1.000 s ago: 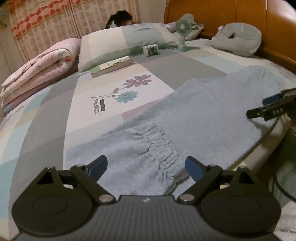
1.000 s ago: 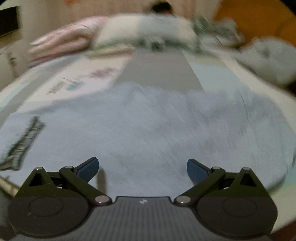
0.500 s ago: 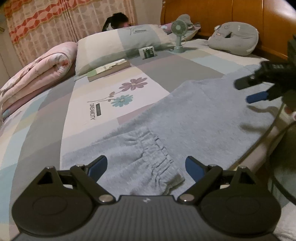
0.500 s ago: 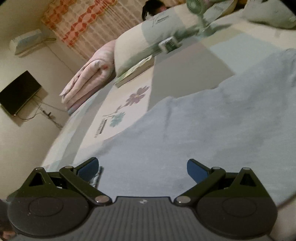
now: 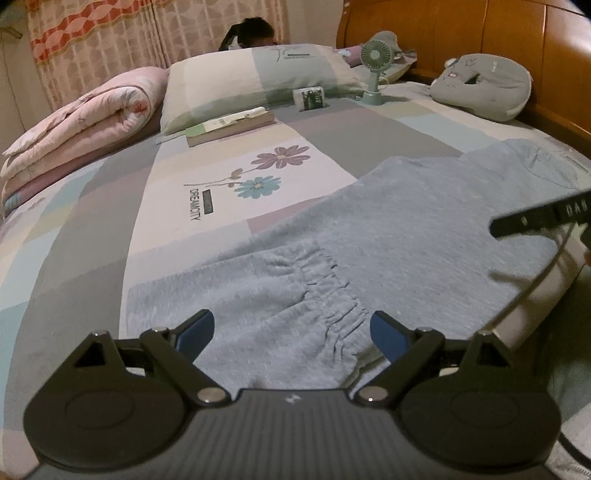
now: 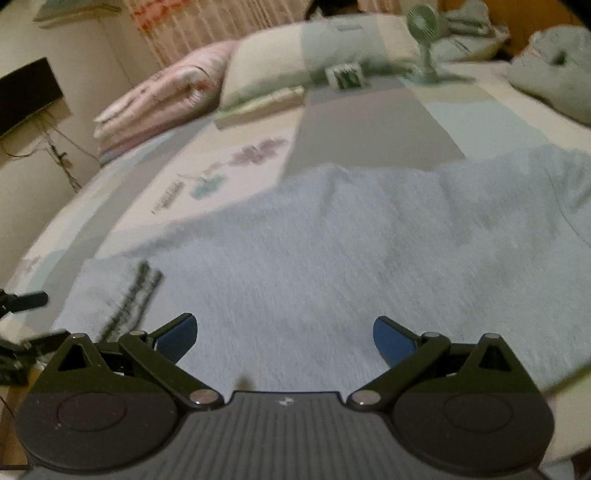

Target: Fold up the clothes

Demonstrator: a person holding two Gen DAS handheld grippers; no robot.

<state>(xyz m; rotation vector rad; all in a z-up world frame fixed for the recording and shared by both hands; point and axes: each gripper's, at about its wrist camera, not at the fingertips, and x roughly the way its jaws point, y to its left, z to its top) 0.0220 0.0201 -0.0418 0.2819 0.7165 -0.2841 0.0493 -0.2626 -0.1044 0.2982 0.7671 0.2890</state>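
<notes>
Lying flat along the near edge of the bed [image 5: 110, 229]: grey trousers [image 5: 406, 229], elastic waistband [image 5: 328, 295] bunched toward the near left corner, legs stretching off to the right.

Hovering over the waistband end, left claw [image 5: 291, 330], blue pads [image 5: 195, 328] spread wide, nothing pinched between them, cloth showing below the gap. Whether touching the fabric or not, cannot tell.

Hovering above the middle of the trousers [image 6: 332, 240], right claw [image 6: 284, 336], pads [image 6: 391, 339] likewise spread wide and gripping nothing. Poking into the left wrist view from the right edge, one dark finger [image 5: 535, 218] of that claw, above the leg end of the trousers.

Resting toward the far edge of the bed: striped pillow [image 5: 258, 77], rolled pink quilt [image 5: 85, 125] at the far left corner, small green fan [image 5: 375, 70], little box [image 5: 310, 98], flat book [image 5: 229, 123], grey plush cushion [image 5: 484, 86] by the wooden headboard [image 5: 461, 33]. Showing behind the pillow, a person's dark hair [image 5: 251, 31].
</notes>
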